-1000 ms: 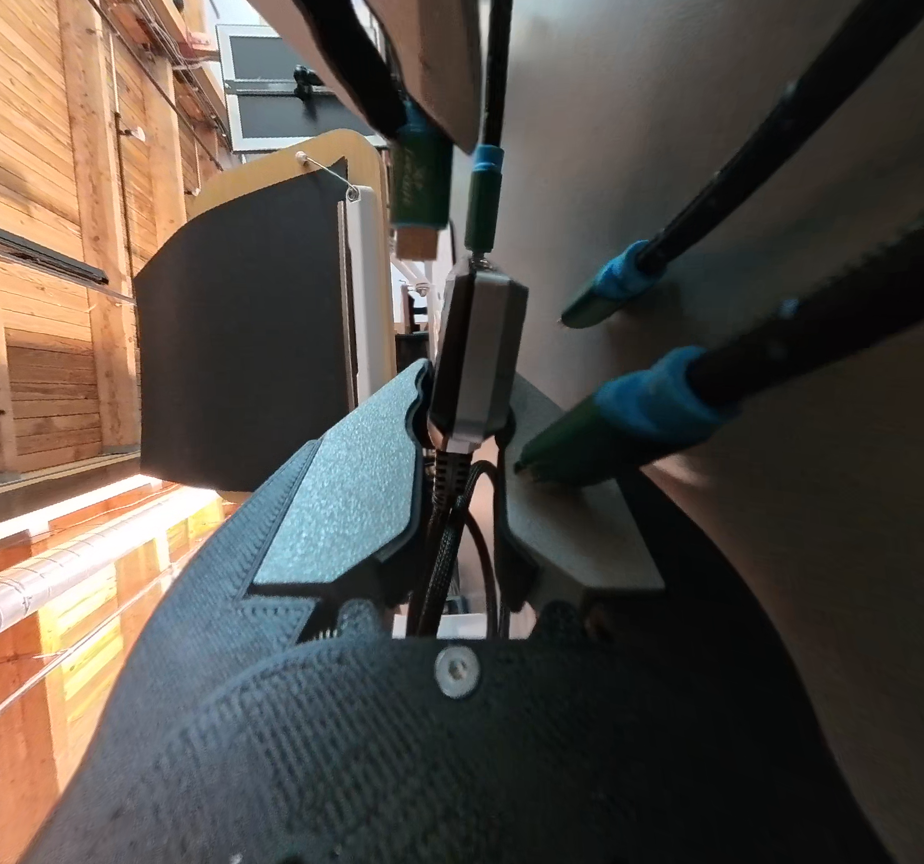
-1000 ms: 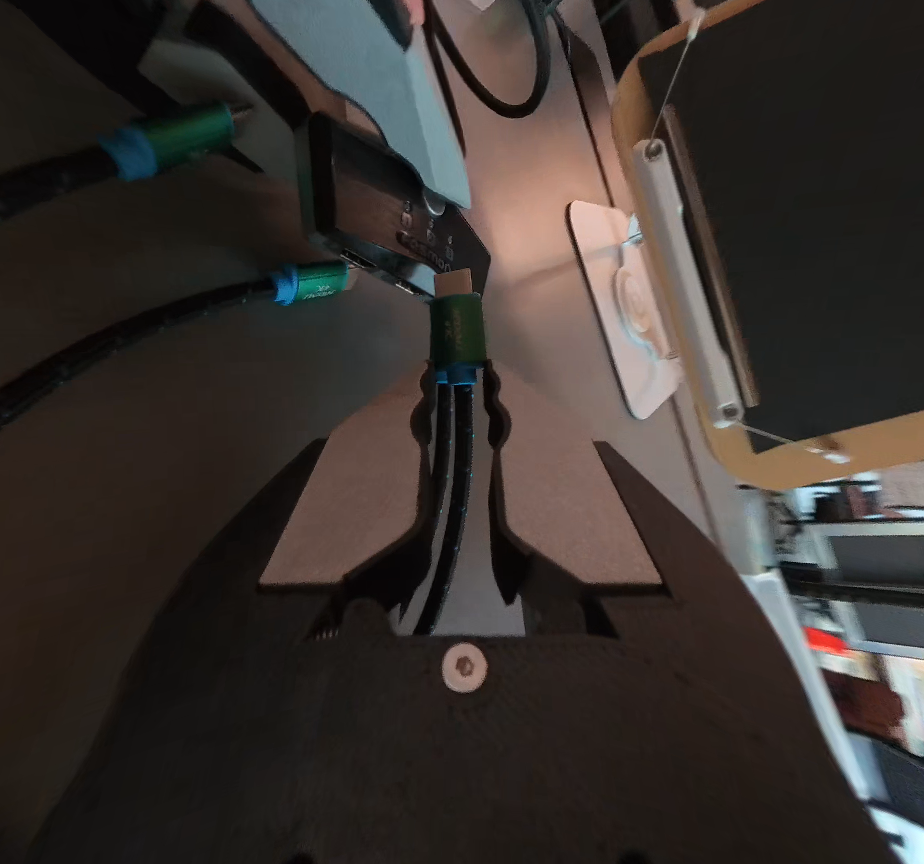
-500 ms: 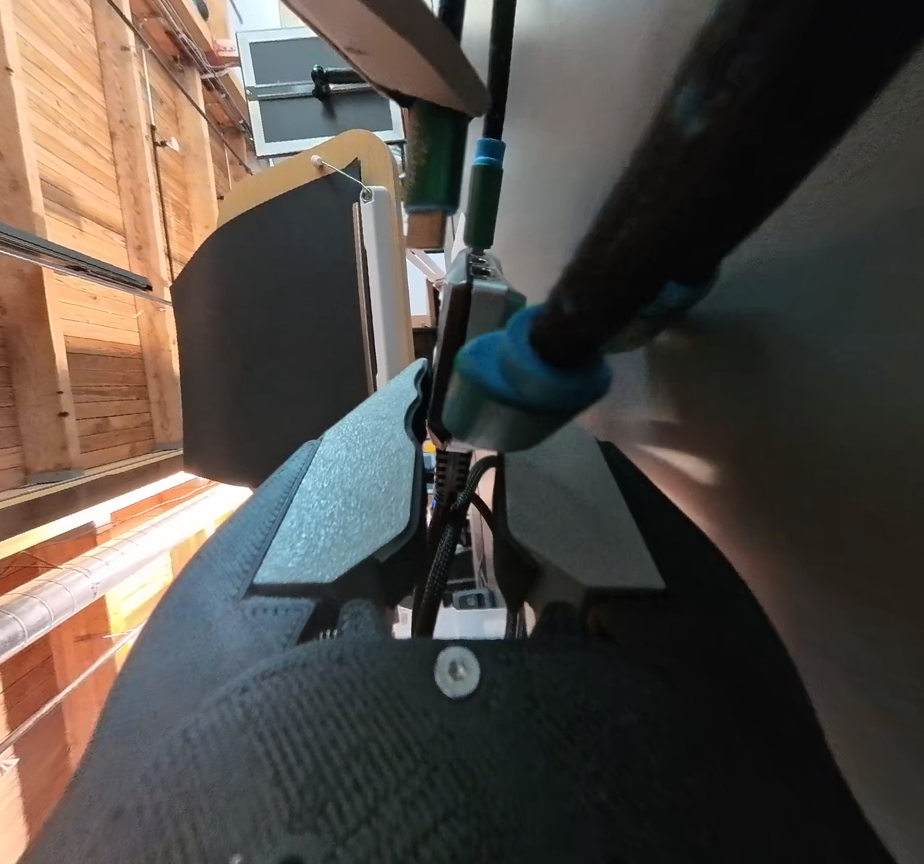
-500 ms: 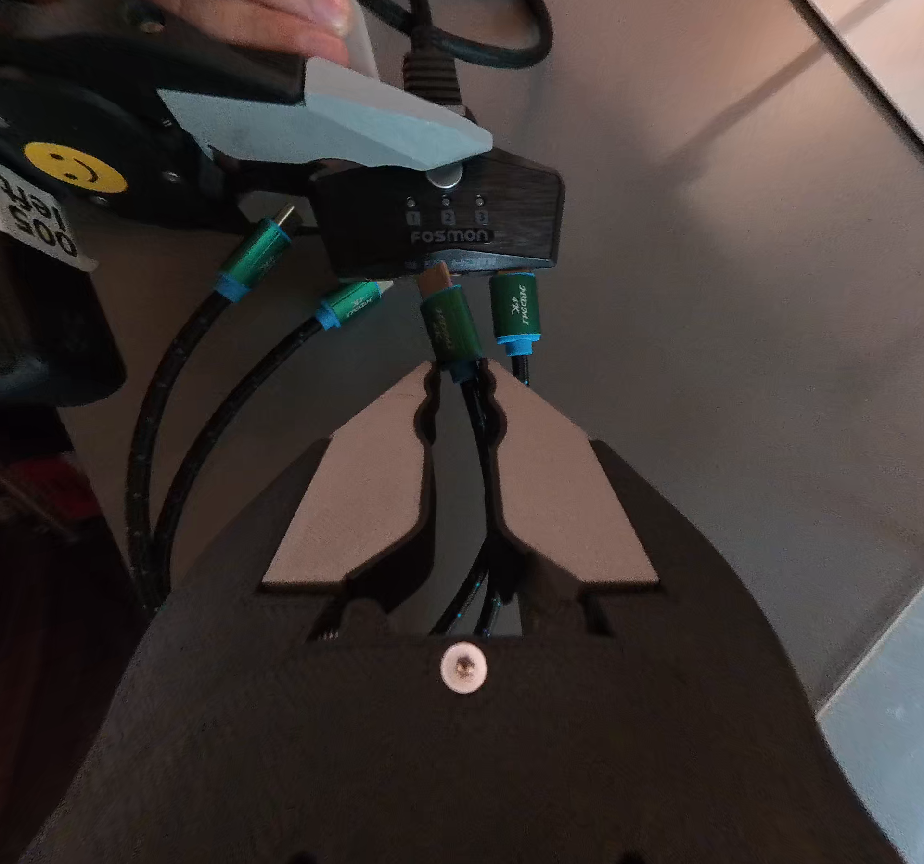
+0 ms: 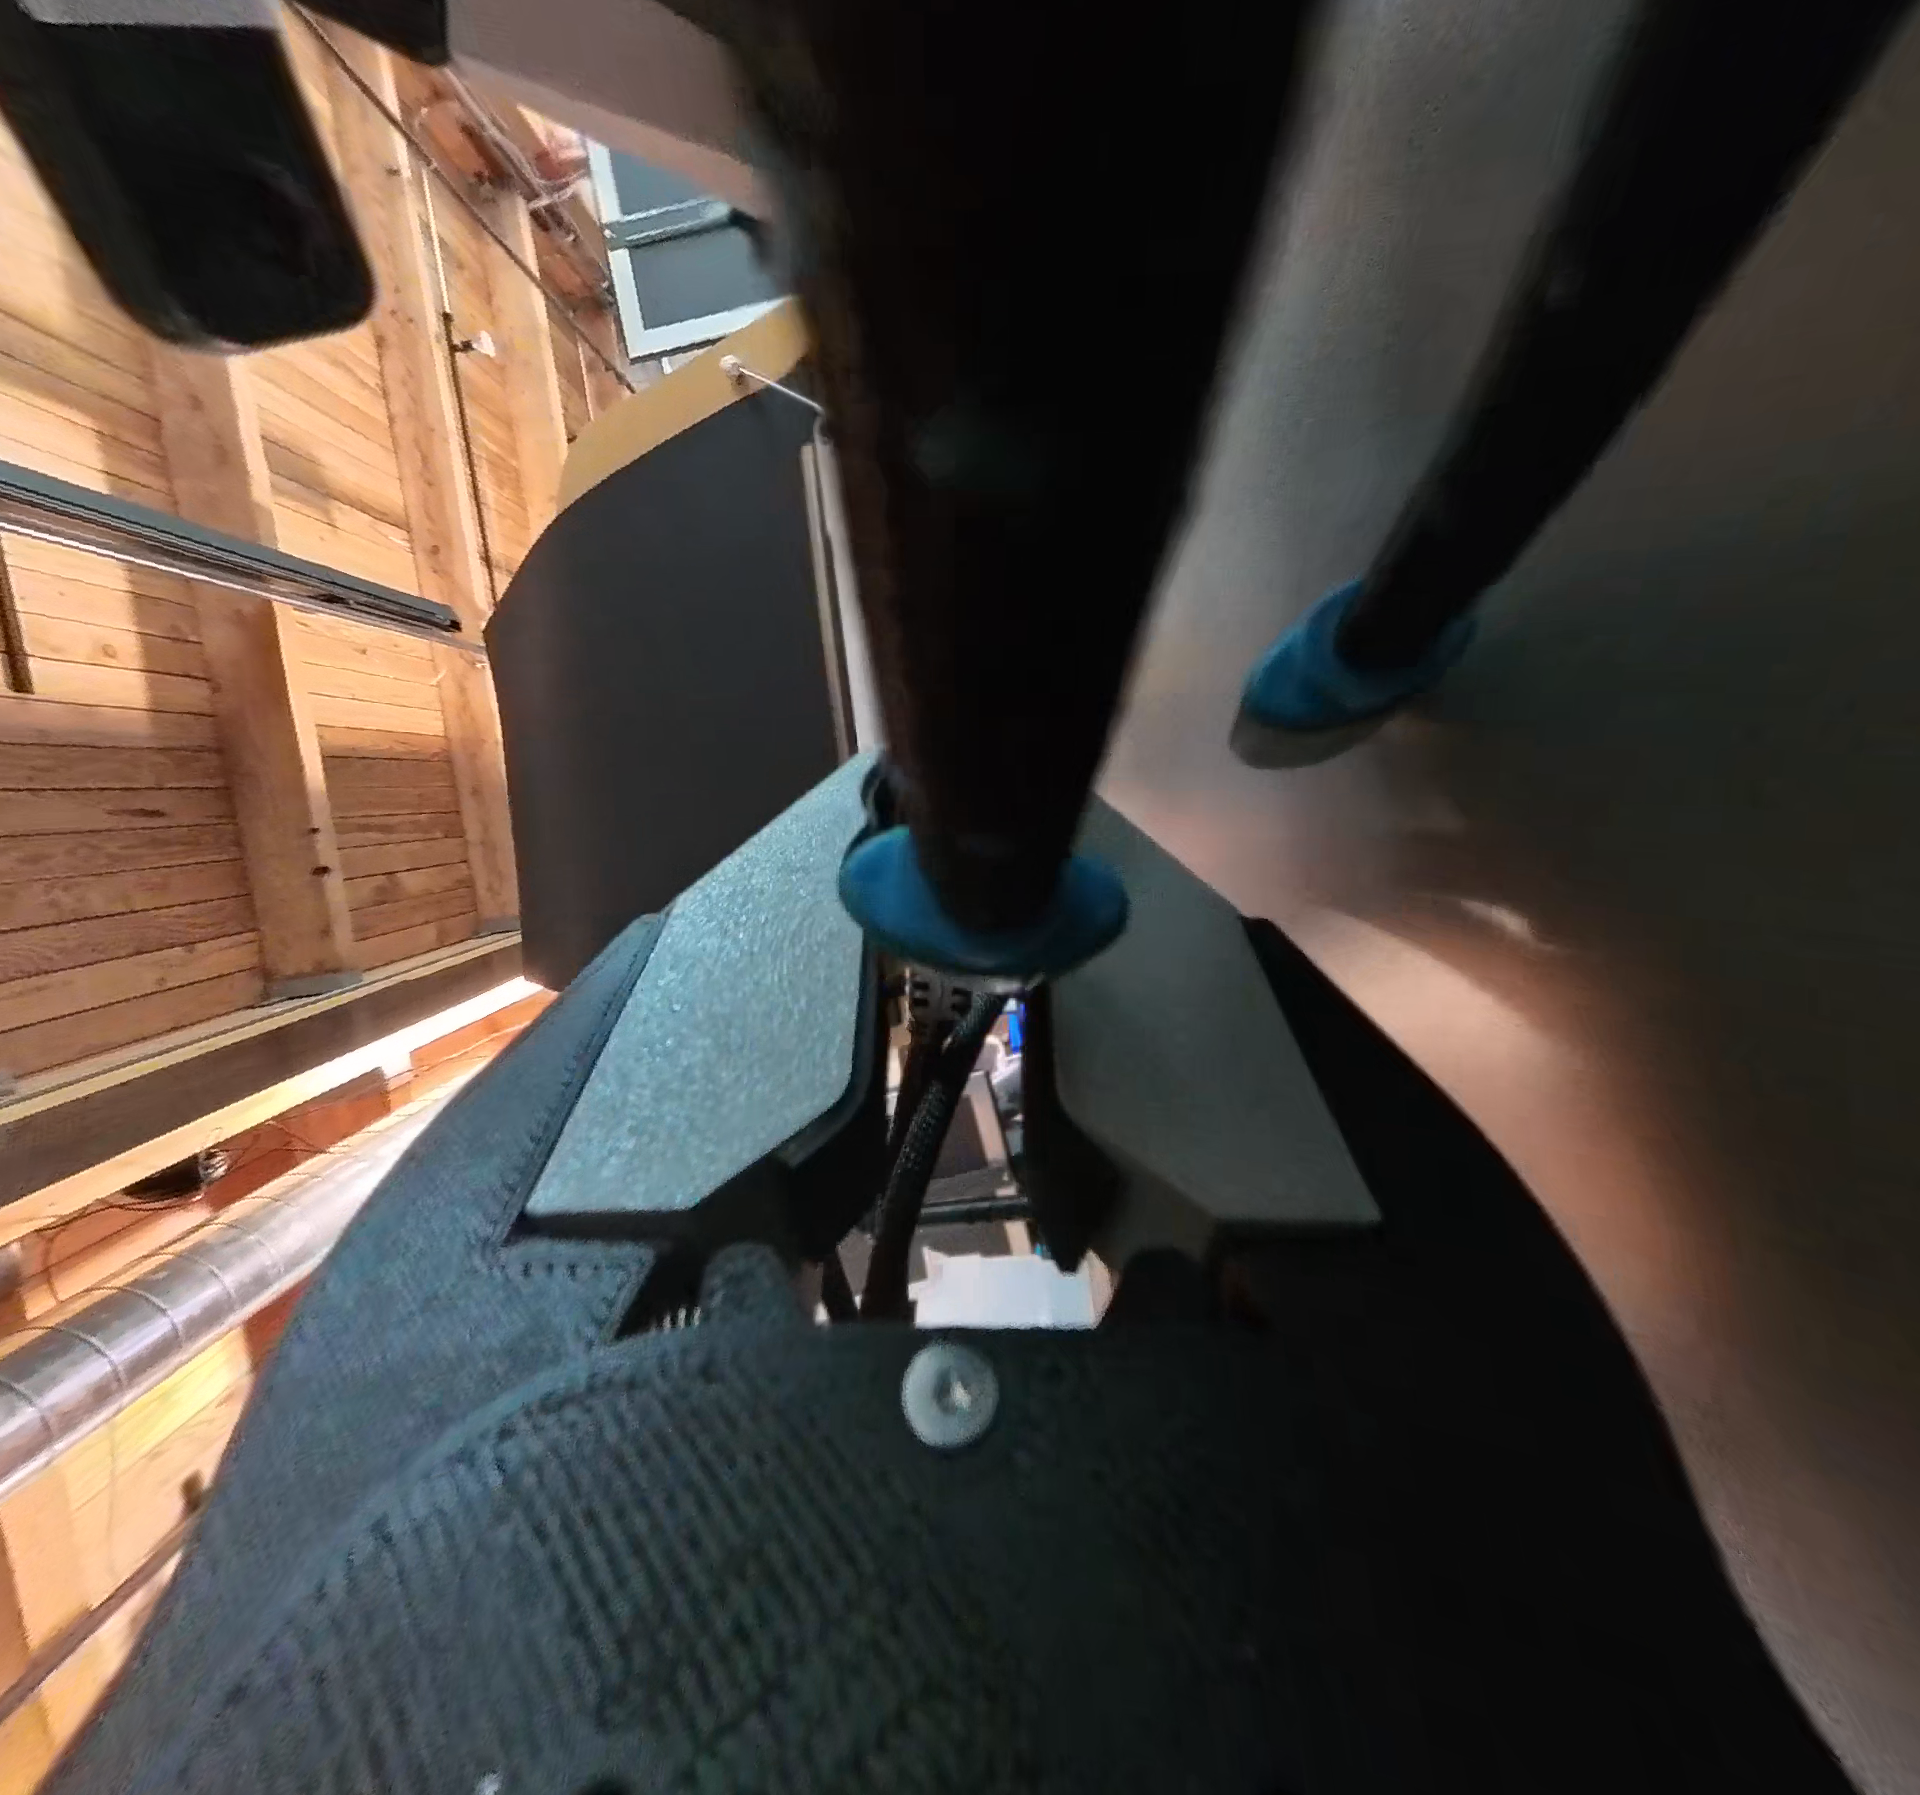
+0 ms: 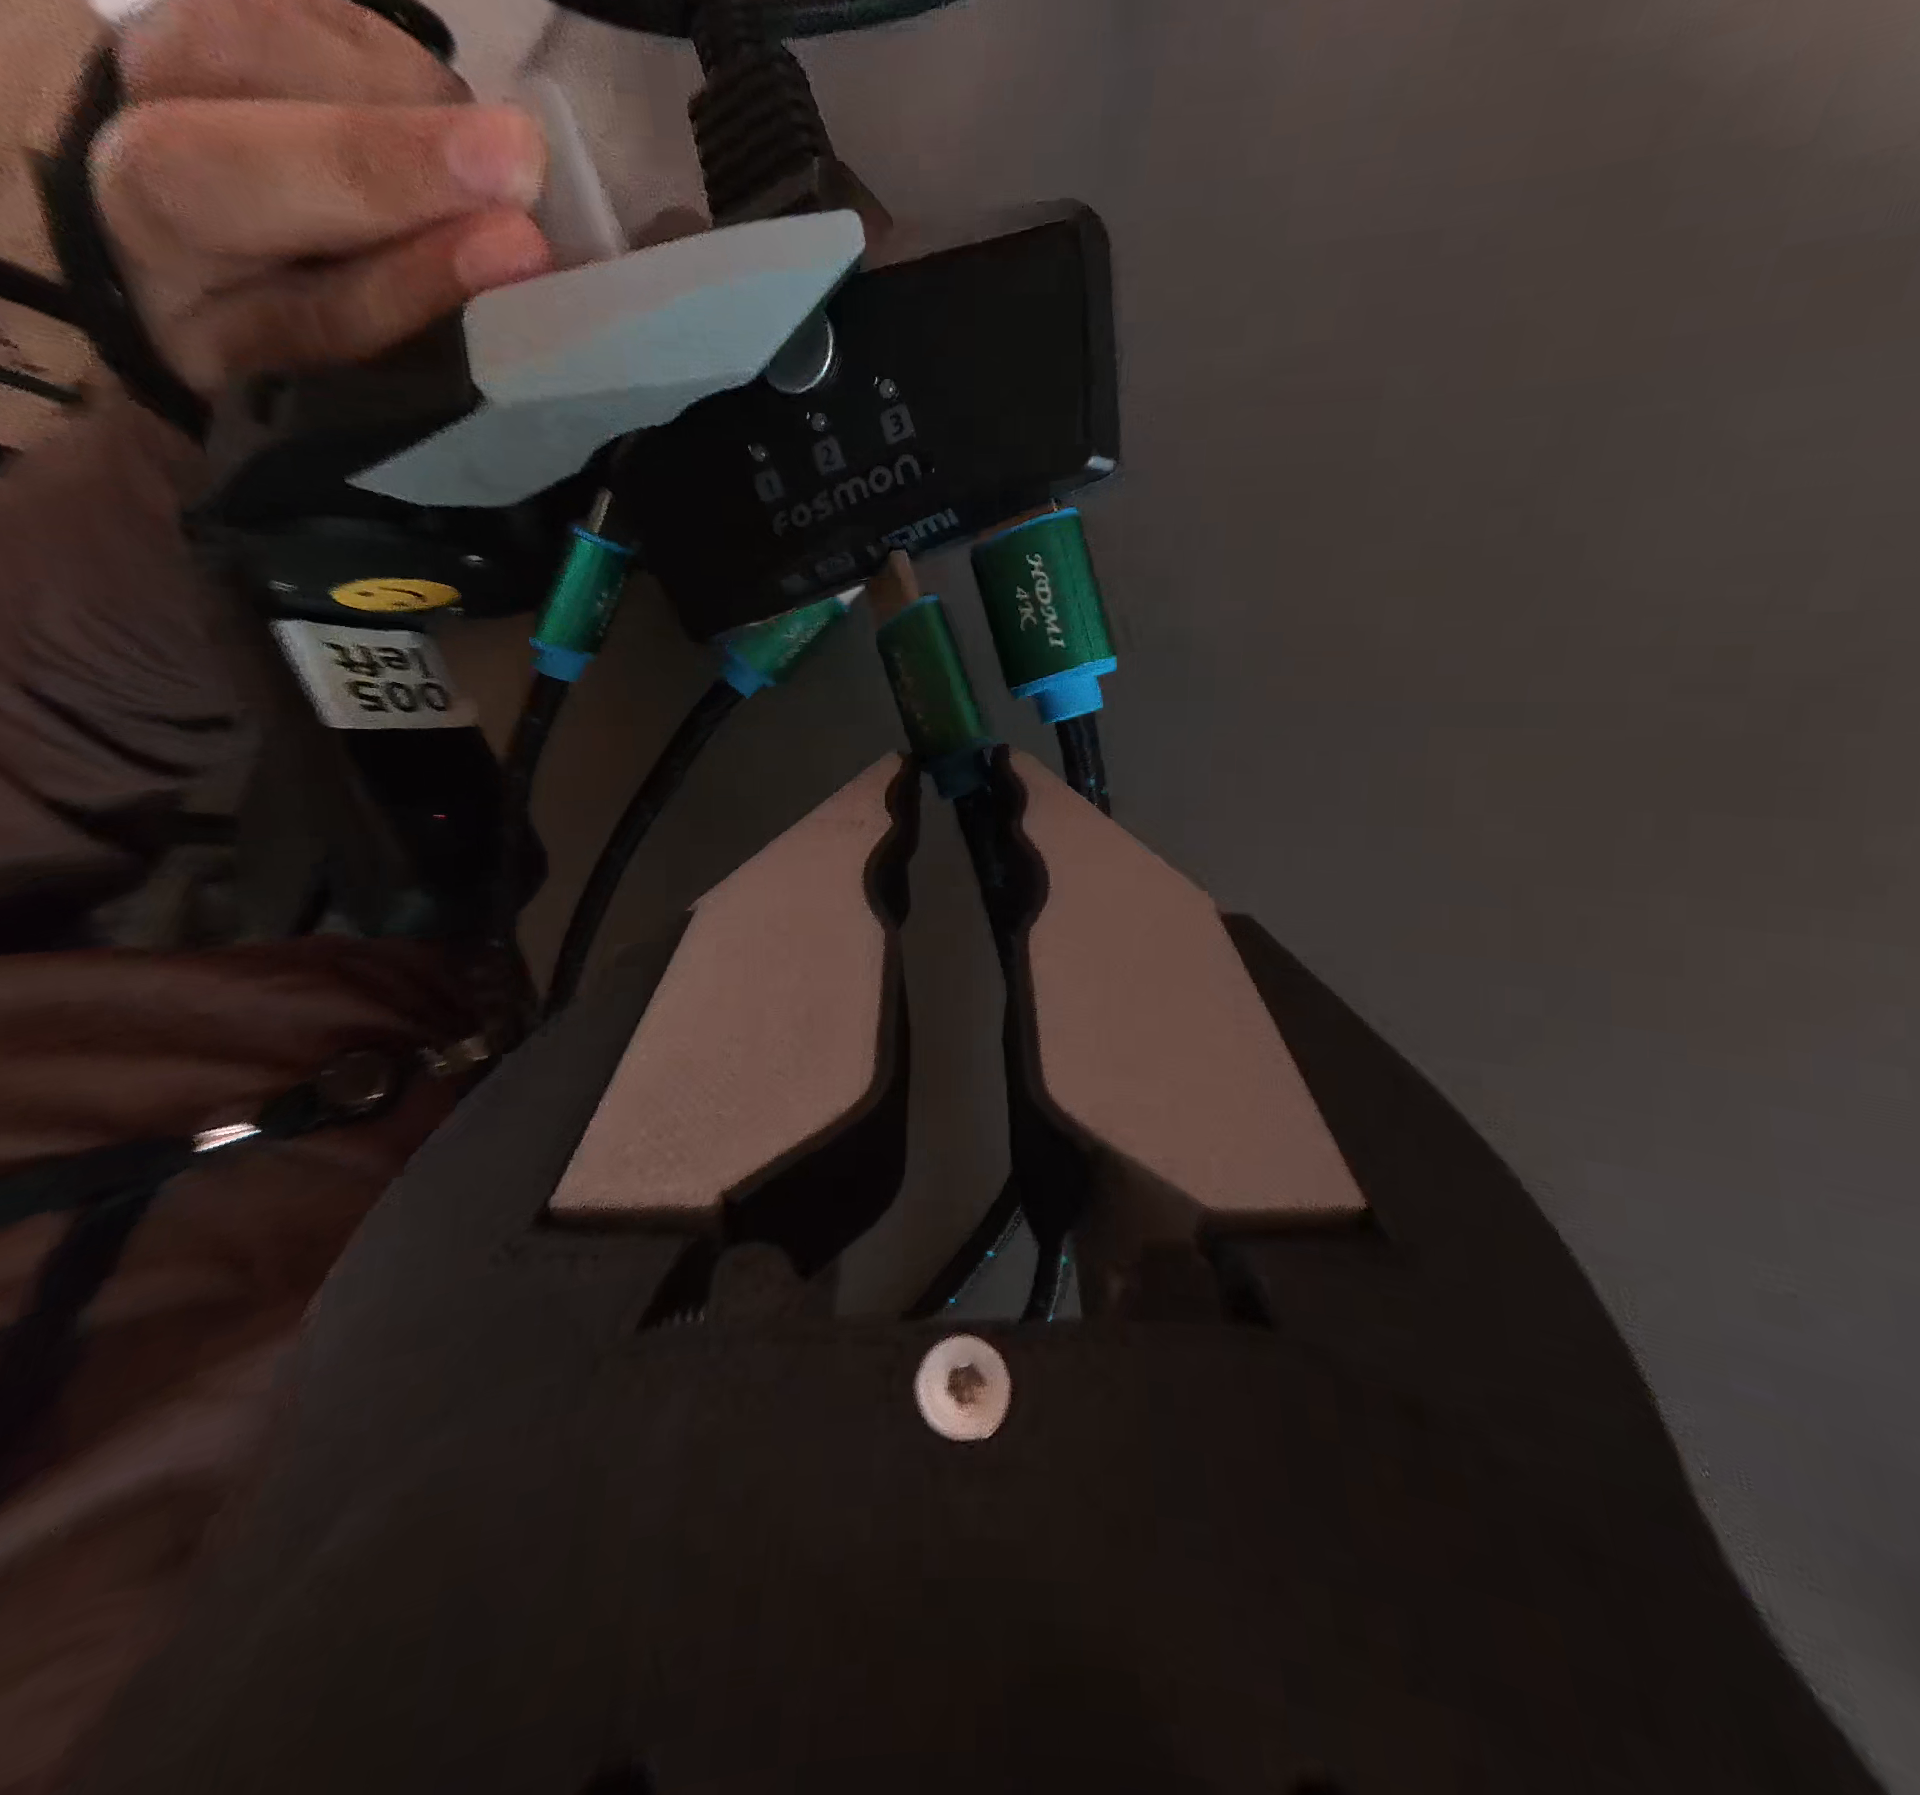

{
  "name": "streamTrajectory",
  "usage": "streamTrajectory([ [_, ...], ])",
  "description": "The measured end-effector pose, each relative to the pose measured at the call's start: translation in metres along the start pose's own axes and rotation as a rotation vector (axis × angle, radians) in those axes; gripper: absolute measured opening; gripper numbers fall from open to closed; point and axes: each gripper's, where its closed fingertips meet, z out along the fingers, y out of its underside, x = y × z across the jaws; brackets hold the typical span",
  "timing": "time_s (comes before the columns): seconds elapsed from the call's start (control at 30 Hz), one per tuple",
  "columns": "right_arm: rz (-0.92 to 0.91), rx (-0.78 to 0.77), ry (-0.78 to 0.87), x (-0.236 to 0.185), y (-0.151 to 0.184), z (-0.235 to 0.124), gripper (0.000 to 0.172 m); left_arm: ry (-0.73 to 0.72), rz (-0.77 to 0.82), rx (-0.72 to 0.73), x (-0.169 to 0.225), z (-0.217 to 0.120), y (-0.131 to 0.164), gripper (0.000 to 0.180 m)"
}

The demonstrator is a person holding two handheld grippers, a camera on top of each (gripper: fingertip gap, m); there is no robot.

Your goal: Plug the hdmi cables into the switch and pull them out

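The black HDMI switch (image 6: 935, 395) is held off the grey table by my left gripper, whose pale pad (image 6: 644, 363) presses on its top. In the left wrist view a blurred black cable with a blue collar (image 5: 982, 904) covers my left gripper (image 5: 977, 810) and hides the switch. My right gripper (image 6: 951, 789) is shut on the black cable just behind a green HDMI plug (image 6: 925, 675). That plug tilts, with its gold tip at the switch's middle port. Another green plug (image 6: 1049, 602) sits in the port to its right. Two more green plugs (image 6: 582, 602) (image 6: 779, 644) lie loose at the left.
A person's hand (image 6: 312, 187) grips the left gripper's handle. The switch's own thick black cable (image 6: 748, 83) loops away behind it. A black panel with a wooden rim (image 5: 665, 665) and a wooden wall (image 5: 156, 810) stand beyond. The grey table (image 6: 1507, 602) spreads to the right. The left gripper's tips are roughly 8 cm from the right gripper's.
My right gripper came closer to the switch and narrowed on the cable, and the plug's tip reached the middle port. A cable swung in front of my left fingertips.
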Motion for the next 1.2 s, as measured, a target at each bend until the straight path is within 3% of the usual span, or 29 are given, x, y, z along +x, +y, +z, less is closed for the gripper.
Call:
streamTrajectory([
  [0.1,0.046,-0.028,-0.091,-0.003,0.004,-0.002,0.01,-0.005,0.006,0.004,-0.001,0.0,-0.003,0.02],
  [0.23,0.033,-0.041,-0.069,-0.001,0.005,-0.001,0.01,0.01,-0.001,-0.004,0.002,0.002,-0.003,0.02],
  [0.47,-0.314,0.072,0.296,0.002,-0.003,-0.012,0.021,0.082,-0.039,-0.004,0.013,0.003,-0.001,0.02],
  [0.63,-0.544,0.225,0.359,-0.014,-0.006,-0.041,0.025,0.1,-0.045,0.003,0.016,0.003,-0.003,0.021],
  [0.83,-0.827,0.144,0.568,-0.002,0.007,-0.025,0.027,0.119,-0.075,0.012,0.019,0.003,-0.004,0.021],
  [1.0,-1.125,0.044,0.809,0.009,-0.001,-0.013,0.025,0.159,-0.103,0.017,0.025,0.004,-0.003,0.021],
  [1.2,-1.186,-0.073,0.771,0.023,-0.001,0.002,0.023,0.208,-0.159,0.032,0.03,0.004,-0.003,0.022],
])
